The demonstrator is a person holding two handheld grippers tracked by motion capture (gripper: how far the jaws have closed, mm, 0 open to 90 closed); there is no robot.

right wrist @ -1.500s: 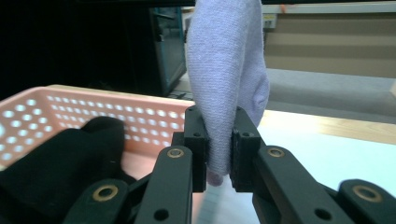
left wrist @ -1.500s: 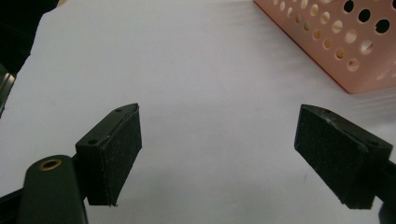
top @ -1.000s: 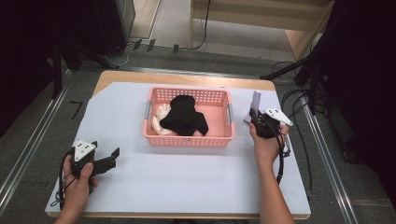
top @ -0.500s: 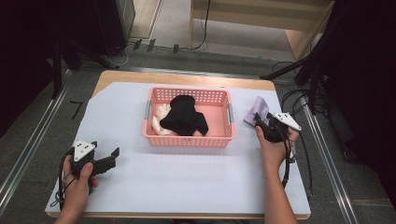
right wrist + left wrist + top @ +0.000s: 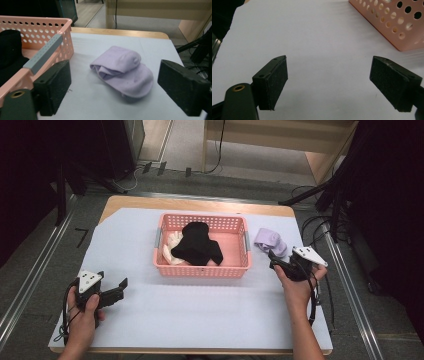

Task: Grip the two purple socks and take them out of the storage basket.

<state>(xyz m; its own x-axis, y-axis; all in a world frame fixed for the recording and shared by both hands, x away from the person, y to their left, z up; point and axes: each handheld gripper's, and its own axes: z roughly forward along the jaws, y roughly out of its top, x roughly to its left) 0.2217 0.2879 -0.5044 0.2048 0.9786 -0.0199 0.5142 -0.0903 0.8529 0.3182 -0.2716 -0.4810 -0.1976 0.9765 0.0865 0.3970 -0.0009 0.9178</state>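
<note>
1. One lilac sock [image 5: 270, 241] on the table, one pink basket [image 5: 202, 268], one black garment [image 5: 197, 243] and one cream item [image 5: 173, 248] inside it, two grippers in two hands.
2. Right gripper [image 5: 274, 261] at about 3 o'clock of the basket, jaws wide apart, having just been opening, nothing between the pads; sock lying free on the white sheet [image 5: 200, 310] just beyond the tips.
3. Left gripper [image 5: 123, 284] down at 8 o'clock of the basket, near the front left of the sheet, jaws spread, gripping nothing.
4. Sock sitting just beside the basket's right wall, at its 2 o'clock, not touching it as far as can be told.
5. Seen from the high view: both hands, the whole basket and its contents.
6. Seen up close from the right gripper view: sock [image 5: 124, 70] folded over on itself, doubled layers open toward 9 o'clock, rounded end toward 4 o'clock; grey handle [image 5: 42, 54] on the basket rim.
7. Seen from the left gripper view: bare sheet between the pads, a basket corner [image 5: 402, 27] at 1 o'clock.
8. Long axis of the sock in the high view running roughly 10 to 4 o'clock.
</note>
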